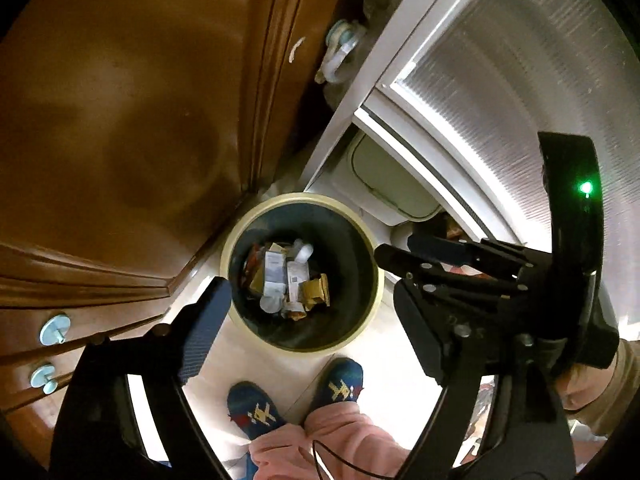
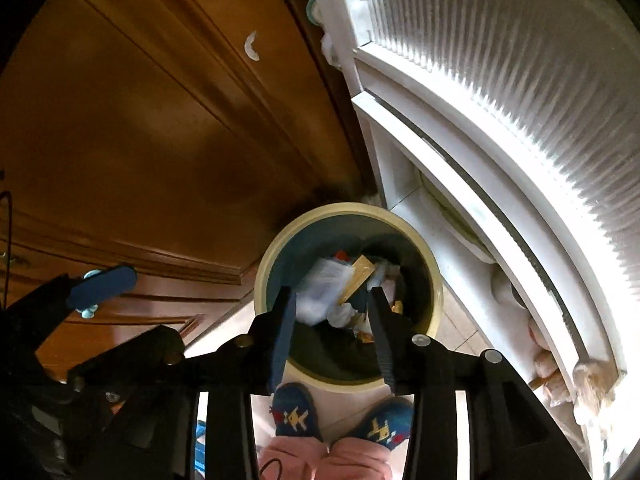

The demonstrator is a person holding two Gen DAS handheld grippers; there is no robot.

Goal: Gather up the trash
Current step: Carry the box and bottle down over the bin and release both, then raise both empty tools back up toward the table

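On pale tiled floor [image 1: 384, 364]: bin [image 1: 362, 326] (wooden cabinet [image 1: 120, 120] beside).

**Bin on the floor, trash piled inside**

The bin [image 1: 302, 272] is round, with a cream rim and a dark blue-green inside wall. It stands upright on the pale floor, open at the top. Trash [image 1: 286, 280] lies heaped at its bottom — white cartons with print, crumpled white paper, a gold-brown box and a bit of red wrapper. In the right wrist view the heap [image 2: 340, 292] looks blurred, a tan strip lying aslant across white pieces.
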